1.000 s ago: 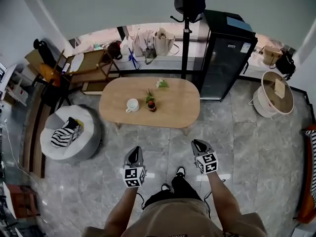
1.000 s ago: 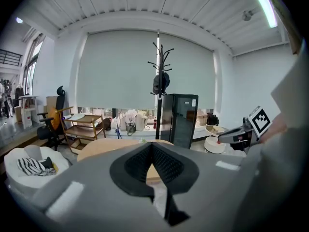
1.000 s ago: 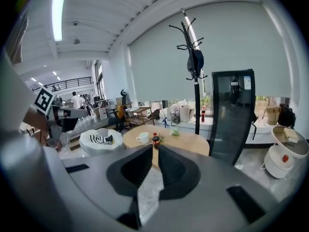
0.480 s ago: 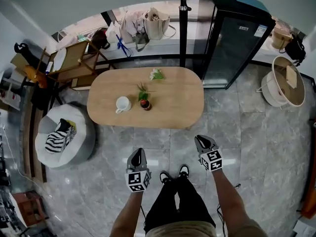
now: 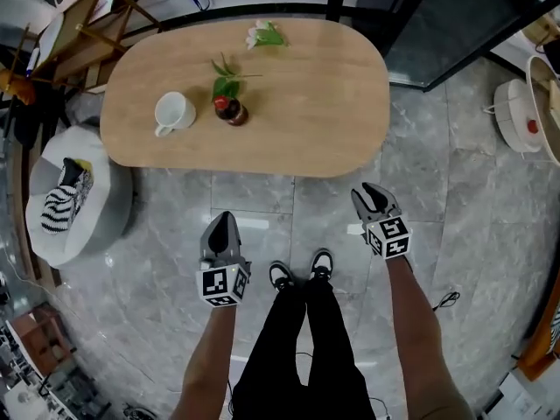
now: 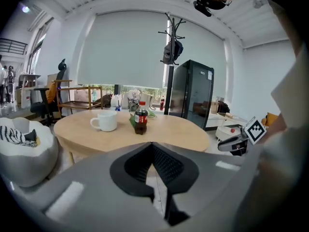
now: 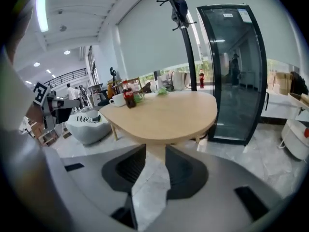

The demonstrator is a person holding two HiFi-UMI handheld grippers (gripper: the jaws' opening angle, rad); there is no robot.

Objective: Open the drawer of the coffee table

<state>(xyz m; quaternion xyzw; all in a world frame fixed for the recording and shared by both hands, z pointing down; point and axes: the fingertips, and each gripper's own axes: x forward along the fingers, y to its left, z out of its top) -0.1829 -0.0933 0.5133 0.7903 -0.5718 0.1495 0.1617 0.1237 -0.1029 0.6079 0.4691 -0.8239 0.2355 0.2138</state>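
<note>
**Operator:** Report the state of the tongs and the location of the target.

**Technician:** The left tongs (image 5: 223, 221) are fully closed and empty. The right tongs (image 5: 369, 195) are opening, with nothing between the jaws; only floor and the near edge of the desk (image 5: 297, 103) show through the gap. Both tongs hang over the floor, short of the desk, which lies at 12 o'clock. The drawer shows in no view; it presumably sits under the top.

**Operator:** List the likely faults from here.

**Technician:** One: with no handle located, the right tongs may close on the desk edge or a leg, and a pull would then drag the whole desk. Two: a sharp pull may topple the bottle (image 5: 229, 108) or shift the cup (image 5: 172, 112) at its 9 o'clock. Three: the left tongs cannot grasp until reopened.
</note>
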